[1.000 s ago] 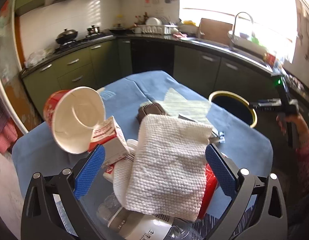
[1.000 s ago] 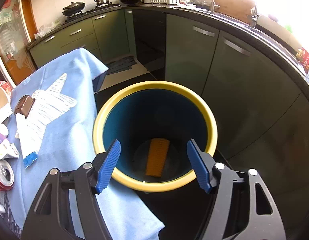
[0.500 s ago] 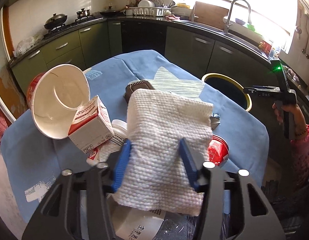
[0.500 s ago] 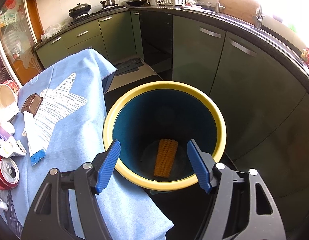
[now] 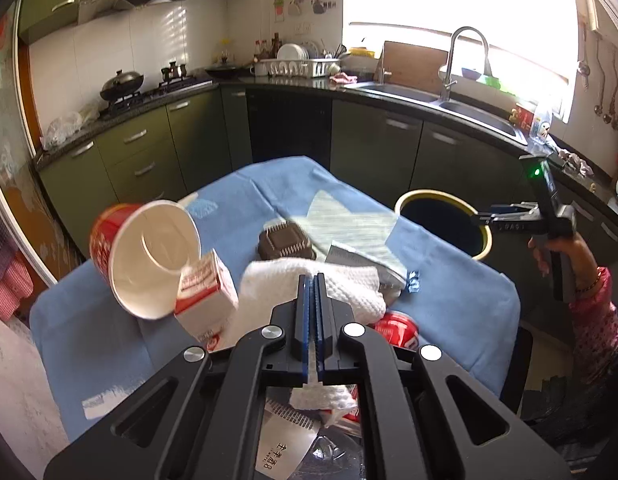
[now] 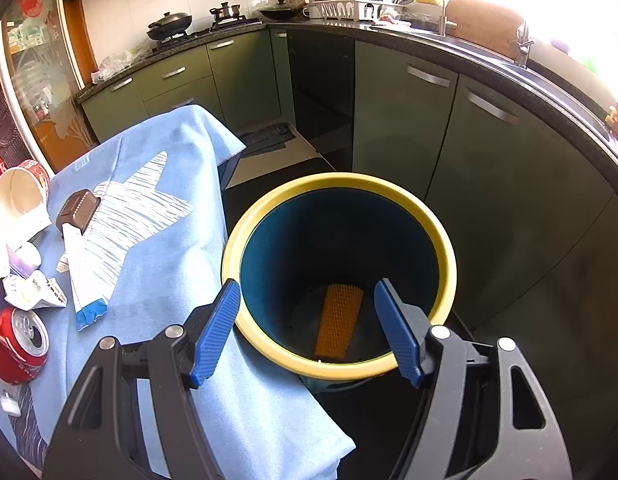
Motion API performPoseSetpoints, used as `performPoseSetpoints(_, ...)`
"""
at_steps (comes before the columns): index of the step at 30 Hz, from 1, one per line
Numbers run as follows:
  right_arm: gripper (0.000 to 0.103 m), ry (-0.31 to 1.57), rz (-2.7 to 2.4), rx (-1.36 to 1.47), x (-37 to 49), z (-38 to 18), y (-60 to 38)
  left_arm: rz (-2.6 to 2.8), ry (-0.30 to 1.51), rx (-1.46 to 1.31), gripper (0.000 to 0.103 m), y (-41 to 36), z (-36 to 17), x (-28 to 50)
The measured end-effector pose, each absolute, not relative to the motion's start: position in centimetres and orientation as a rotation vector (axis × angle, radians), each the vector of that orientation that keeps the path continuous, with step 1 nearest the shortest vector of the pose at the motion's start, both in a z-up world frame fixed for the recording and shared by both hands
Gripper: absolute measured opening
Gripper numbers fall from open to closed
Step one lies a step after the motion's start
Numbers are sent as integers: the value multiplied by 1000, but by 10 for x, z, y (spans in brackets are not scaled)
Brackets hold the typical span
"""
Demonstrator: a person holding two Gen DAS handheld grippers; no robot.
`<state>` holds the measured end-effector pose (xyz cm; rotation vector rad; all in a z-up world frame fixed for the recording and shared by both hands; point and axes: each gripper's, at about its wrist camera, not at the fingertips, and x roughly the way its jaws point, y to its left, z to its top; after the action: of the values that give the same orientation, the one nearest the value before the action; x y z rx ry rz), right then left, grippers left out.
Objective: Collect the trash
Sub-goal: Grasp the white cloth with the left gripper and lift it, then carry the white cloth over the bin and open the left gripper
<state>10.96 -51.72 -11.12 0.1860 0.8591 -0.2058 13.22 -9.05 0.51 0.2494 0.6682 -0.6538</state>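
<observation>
Trash is piled at the near end of the blue tablecloth (image 5: 449, 300); the white paper towel (image 5: 341, 284) is pinched between the shut blue pads of the left gripper (image 5: 313, 280), a strip of it showing between them and more bunched below the jaws. Left of it a red-and-white carton (image 5: 205, 292) leans against a tipped red paper cup (image 5: 149, 256), open mouth toward the camera. Just beyond the towel sits a brown ridged wrapper (image 5: 285, 242) with a long white-and-blue wrapper (image 5: 365, 260) beside it, its blue end at the towel's right edge. A red soda can (image 5: 397, 330) lies right of the left gripper, partly under the towel. A clear bottle with a printed label (image 5: 285, 456) sits nearest, under the gripper frame.

Yellow-rimmed bin (image 6: 341, 268) stands on the floor off the table's right edge, dark blue inside, with 1 orange ridged piece (image 6: 339, 320) flat on its bottom. The right gripper (image 6: 307, 328) hangs above the bin's near rim, fingers apart, nothing between them. The tablecloth's corner drapes down against the bin's left side. In the left wrist view a hand (image 5: 565, 252) in a patterned pink sleeve holds that gripper over the bin. Green cabinets, stove and sink run along the far and right walls.
</observation>
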Motion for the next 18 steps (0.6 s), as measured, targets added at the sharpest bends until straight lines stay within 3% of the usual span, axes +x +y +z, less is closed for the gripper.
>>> performPoseSetpoints(9,66,829,-204,195,99,-103,-520,-690,586,290,3,-113,63,122)
performPoseSetpoints(18,66,780,-243,223,75,-92,-543,-827,530,338,3,-193,104,119)
